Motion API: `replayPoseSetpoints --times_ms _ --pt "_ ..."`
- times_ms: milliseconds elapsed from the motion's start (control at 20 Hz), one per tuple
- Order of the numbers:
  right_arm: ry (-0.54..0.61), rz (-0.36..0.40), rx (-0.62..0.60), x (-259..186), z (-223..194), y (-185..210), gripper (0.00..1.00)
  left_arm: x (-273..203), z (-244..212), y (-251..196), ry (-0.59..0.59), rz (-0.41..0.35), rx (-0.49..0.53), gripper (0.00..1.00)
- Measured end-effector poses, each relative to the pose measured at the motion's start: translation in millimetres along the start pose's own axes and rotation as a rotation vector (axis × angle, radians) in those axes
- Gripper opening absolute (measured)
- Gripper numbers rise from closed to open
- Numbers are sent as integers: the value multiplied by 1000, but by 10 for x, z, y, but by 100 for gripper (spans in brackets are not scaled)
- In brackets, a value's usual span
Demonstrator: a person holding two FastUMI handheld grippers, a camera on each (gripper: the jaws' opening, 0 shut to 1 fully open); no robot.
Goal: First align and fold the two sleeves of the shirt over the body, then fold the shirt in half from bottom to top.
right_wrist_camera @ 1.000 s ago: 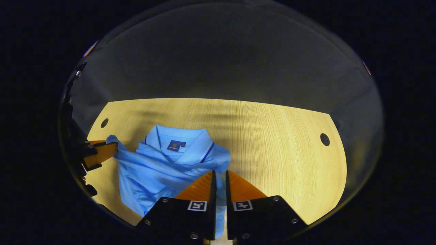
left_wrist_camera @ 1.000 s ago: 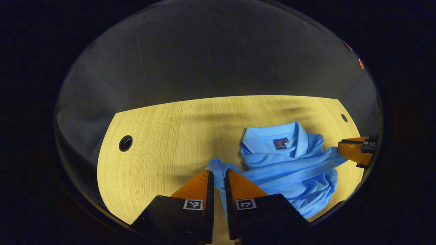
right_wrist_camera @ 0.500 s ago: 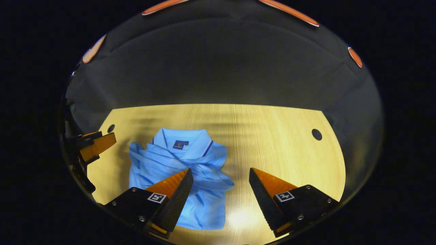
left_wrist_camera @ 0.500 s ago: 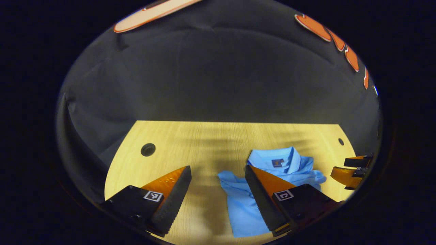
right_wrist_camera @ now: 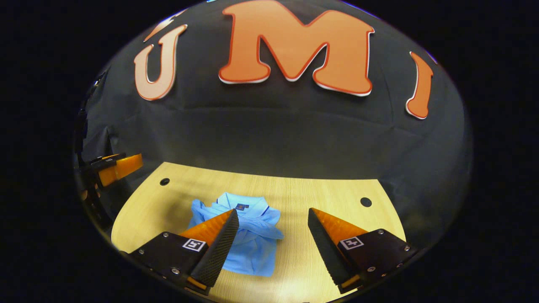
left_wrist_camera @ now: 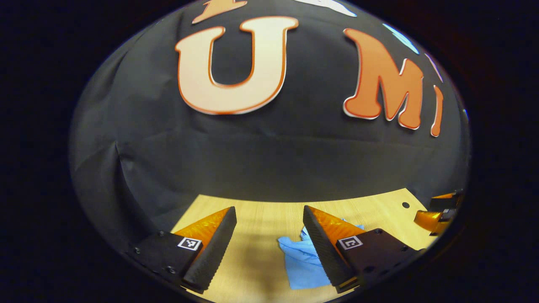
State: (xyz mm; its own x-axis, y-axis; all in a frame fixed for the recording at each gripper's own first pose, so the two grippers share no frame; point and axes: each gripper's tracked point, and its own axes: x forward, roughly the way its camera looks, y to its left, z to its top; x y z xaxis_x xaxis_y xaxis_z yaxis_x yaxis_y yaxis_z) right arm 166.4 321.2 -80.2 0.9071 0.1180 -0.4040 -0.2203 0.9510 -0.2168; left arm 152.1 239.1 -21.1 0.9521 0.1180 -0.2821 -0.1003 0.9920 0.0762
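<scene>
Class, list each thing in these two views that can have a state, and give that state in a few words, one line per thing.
Shirt: lying on the table, sleeves crossed over the body, collar away from the grippers, gripped by nothing.
Left gripper: open, holding nothing.
Right gripper: open, holding nothing.
Table: bears the shirt, two round holes near its far corners.

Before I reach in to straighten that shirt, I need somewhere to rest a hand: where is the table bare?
In the right gripper view, bare table runs from the shirt out to the cable hole and the back edge. A narrower strip lies between the shirt and the other hole. It is crowded at the front, where the open right gripper hangs above the shirt.
</scene>
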Motion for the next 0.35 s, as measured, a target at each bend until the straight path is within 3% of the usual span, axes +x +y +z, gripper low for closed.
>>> replayPoseSetpoints --times_ms 350 --pt "-134 40 21 -795 80 -65 99 -980 -16 -231 -87 -17 58 100"
